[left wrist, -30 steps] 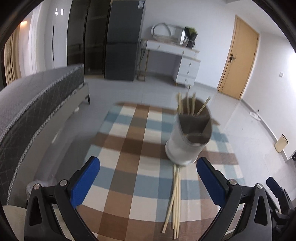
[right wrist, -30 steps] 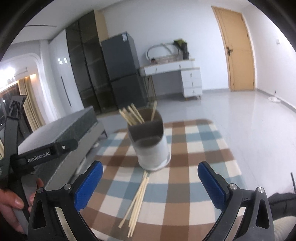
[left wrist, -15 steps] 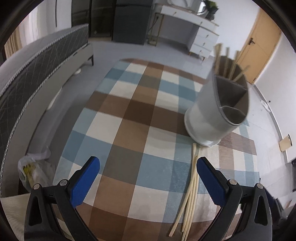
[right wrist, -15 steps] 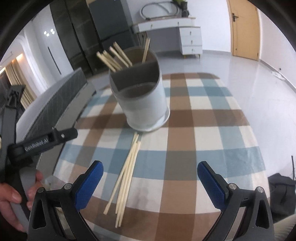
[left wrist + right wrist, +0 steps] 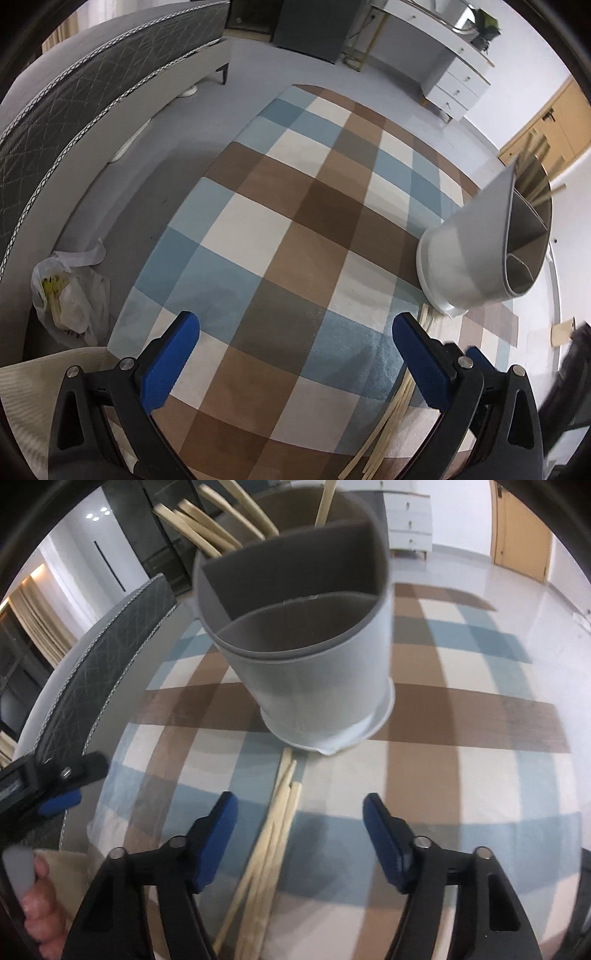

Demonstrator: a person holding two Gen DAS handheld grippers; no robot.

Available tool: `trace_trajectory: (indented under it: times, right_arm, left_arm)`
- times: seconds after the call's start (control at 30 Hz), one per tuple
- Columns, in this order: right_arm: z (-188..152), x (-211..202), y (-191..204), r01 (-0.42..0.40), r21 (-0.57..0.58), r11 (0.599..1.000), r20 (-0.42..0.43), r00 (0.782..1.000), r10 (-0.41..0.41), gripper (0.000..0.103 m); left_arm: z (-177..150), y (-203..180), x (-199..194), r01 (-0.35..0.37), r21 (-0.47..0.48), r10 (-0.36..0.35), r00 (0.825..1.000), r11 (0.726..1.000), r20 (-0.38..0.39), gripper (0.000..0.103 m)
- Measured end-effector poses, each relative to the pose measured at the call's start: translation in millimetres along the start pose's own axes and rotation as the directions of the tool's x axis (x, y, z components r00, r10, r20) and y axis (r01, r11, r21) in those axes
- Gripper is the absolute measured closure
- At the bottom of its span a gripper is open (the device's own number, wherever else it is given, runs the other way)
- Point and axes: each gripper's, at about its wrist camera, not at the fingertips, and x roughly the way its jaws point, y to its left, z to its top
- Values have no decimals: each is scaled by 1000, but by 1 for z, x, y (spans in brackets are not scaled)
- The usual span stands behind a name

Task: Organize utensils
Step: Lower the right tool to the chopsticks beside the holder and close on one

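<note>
The right gripper (image 5: 300, 825), its jaws just closing partway, straddles loose pale wooden chopsticks (image 5: 275, 825) lying on the blue-brown-cream checked tablecloth (image 5: 461, 771), its pads not touching them. The right view alone looks into the grey divided cylindrical utensil holder (image 5: 314, 672), with more chopsticks in its rear compartment. The left gripper (image 5: 293, 354) gapes wide over bare cloth, holding nothing; only its view shows a white plastic bag (image 5: 70, 291).
</note>
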Motion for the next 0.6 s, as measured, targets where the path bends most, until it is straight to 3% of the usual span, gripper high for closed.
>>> trace_trajectory:
  times: [0.13, 0.37, 0.47, 0.6]
  right_arm:
    - [10, 22, 6, 12, -15, 1000, -33, 999, -12, 60]
    - [16, 40, 16, 49, -49, 998, -60, 997, -52, 75]
    - [14, 40, 16, 59, -44, 997, -65, 996, -62, 94]
    - [9, 32, 12, 30, -19, 999, -49, 998, -31, 99]
  left_arm:
    - [4, 5, 0, -14, -21, 14, 1000, 1000, 11, 1]
    - [8, 9, -2, 1, -37, 0, 1000, 999, 17, 1]
    - [8, 8, -1, 4, -32, -4, 1000, 999, 16, 1]
    - [7, 5, -1, 2, -18, -1, 1000, 1000, 20, 1]
